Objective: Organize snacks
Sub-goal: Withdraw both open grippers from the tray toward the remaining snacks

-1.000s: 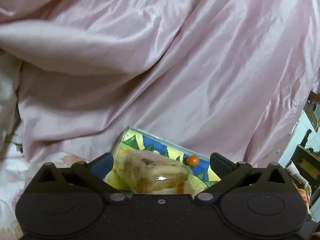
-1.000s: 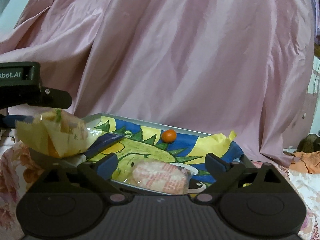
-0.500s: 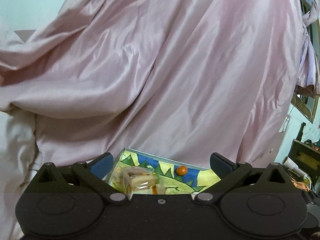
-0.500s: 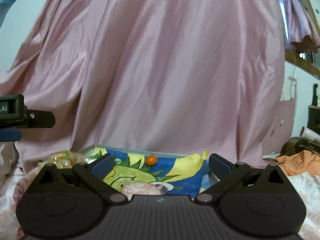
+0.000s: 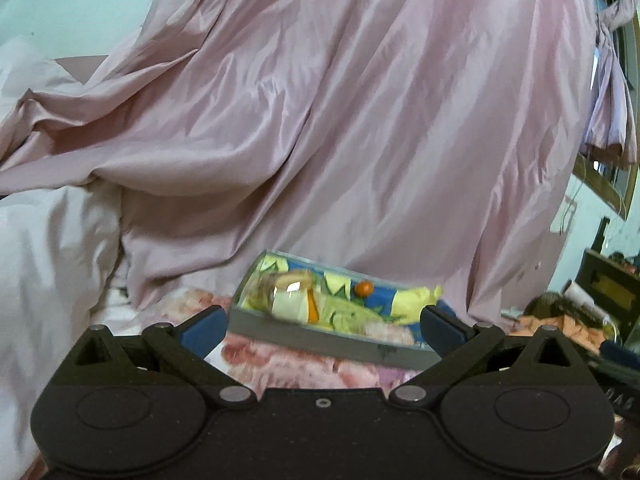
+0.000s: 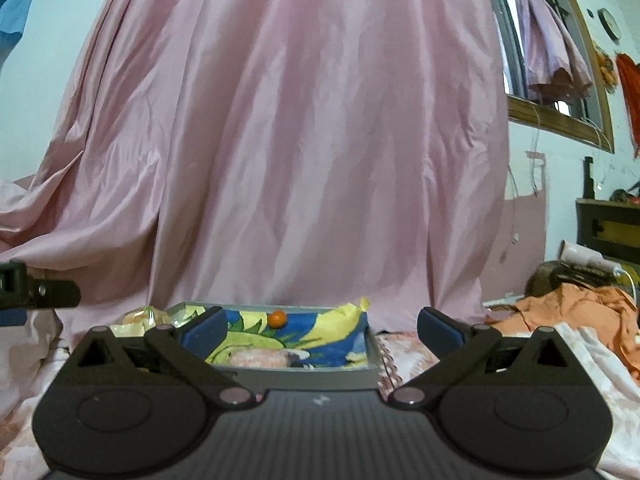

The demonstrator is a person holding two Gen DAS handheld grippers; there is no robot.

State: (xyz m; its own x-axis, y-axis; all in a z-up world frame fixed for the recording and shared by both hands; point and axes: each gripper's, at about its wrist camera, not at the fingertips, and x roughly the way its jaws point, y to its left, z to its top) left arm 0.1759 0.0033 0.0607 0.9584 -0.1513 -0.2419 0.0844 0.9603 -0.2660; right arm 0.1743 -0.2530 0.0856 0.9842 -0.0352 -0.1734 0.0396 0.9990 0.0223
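A grey tray [image 5: 320,342] lined with a blue, yellow and green picture sits on the flowered bedspread. In it lie a clear-wrapped yellow snack packet [image 5: 290,294], a small orange ball [image 5: 364,288] and a pink wrapped snack [image 6: 262,358]. My left gripper [image 5: 322,326] is open and empty, back from the tray's near wall. My right gripper [image 6: 320,326] is open and empty, in front of the tray [image 6: 304,378]. The ball [image 6: 277,318] and the yellow packet [image 6: 140,318] at the tray's left end show there too.
A large pink satin sheet [image 5: 360,120] hangs behind the tray. White bedding [image 5: 48,260] lies to the left. Orange cloth [image 6: 576,316] and dark furniture [image 6: 608,232] are at the right. The left gripper's body [image 6: 36,294] shows at the right view's left edge.
My left gripper let go of the yellow packet, which now lies in the tray's left end. Both grippers have drawn back and up from the tray, which looks smaller.
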